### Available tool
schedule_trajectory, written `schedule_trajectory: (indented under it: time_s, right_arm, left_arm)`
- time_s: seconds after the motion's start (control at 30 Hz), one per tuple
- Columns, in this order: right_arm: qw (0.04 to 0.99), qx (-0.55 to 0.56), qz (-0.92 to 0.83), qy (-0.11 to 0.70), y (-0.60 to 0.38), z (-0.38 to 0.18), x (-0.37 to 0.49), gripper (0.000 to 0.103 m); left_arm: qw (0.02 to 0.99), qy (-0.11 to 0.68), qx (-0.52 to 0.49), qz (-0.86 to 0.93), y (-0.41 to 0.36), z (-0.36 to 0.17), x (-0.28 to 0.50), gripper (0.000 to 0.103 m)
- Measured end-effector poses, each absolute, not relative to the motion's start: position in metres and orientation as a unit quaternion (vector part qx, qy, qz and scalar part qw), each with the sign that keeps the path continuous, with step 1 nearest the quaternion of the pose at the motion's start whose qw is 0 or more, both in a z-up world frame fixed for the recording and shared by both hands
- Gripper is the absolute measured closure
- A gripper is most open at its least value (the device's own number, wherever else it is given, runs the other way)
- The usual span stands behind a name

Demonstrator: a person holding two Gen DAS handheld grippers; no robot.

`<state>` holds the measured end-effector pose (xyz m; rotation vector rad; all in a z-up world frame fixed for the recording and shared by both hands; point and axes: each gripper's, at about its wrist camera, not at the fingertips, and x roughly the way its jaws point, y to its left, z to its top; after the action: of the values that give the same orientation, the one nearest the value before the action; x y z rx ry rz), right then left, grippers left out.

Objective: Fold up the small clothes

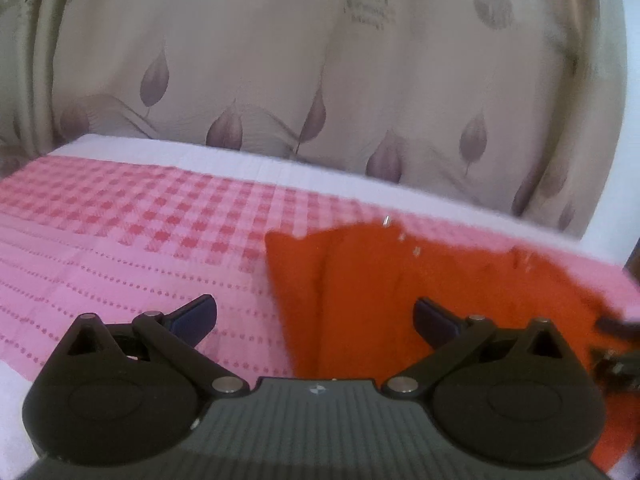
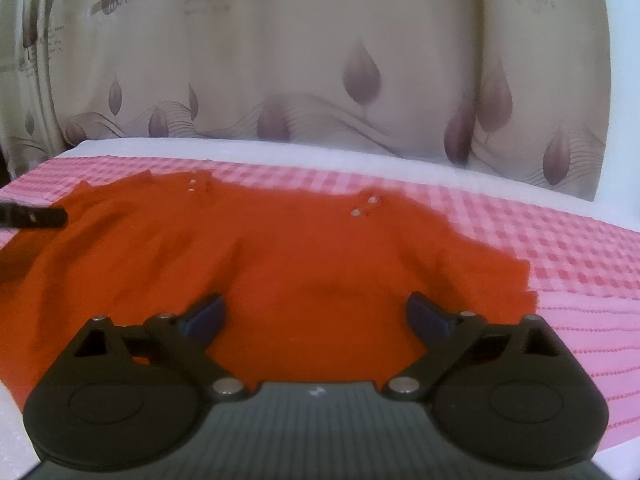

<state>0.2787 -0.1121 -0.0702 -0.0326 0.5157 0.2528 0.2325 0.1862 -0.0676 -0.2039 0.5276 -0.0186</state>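
Small orange knit garment [image 2: 280,248], soft and light, fills mid-frame; pinch its hem. Left tongs [image 1: 316,320] and right tongs [image 2: 316,316] gape, empty.

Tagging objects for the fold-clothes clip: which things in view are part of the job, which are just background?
Job:
- orange garment, spread flat
- left gripper, open
- right gripper, open

Background:
- pink checked cloth
- leaf-print curtain

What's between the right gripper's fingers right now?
Only the orange garment, lying flat under the open right gripper; the pads don't press it. The right wrist view shows this.
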Motion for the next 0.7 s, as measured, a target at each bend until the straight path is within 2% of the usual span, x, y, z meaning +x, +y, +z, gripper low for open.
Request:
schedule_trajectory:
  time_s: [0.13, 0.27, 0.4, 0.47, 0.5, 0.7]
  right_arm:
    - [0.959, -0.011, 0.127, 0.255, -0.114, -0.070, 0.279, 0.004]
    - [0.961, -0.024, 0.116, 0.251, -0.109, -0.069, 0.278, 0.001]
    - [0.961, -0.026, 0.113, 0.249, -0.109, -0.069, 0.277, 0.000]
    - [0.962, -0.024, 0.113, 0.249, -0.110, -0.069, 0.277, 0.000]
    - [0.962, -0.024, 0.113, 0.248, -0.110, -0.069, 0.277, 0.000]
    - [0.962, -0.021, 0.114, 0.246, -0.111, -0.069, 0.278, 0.000]
  left_arm:
    - [0.955, 0.274, -0.102, -0.041, 0.202, -0.056, 0.238, 0.000]
    - [0.951, 0.299, -0.058, -0.053, 0.208, -0.055, 0.245, 0.001]
    - [0.942, 0.314, -0.086, -0.082, 0.219, -0.061, 0.253, 0.009]
    - [0.931, 0.336, -0.110, -0.094, 0.223, -0.067, 0.262, 0.031]
    - [0.924, 0.347, -0.122, -0.103, 0.225, -0.071, 0.267, 0.035]
    - [0.922, 0.347, -0.122, -0.122, 0.223, -0.075, 0.279, 0.032]
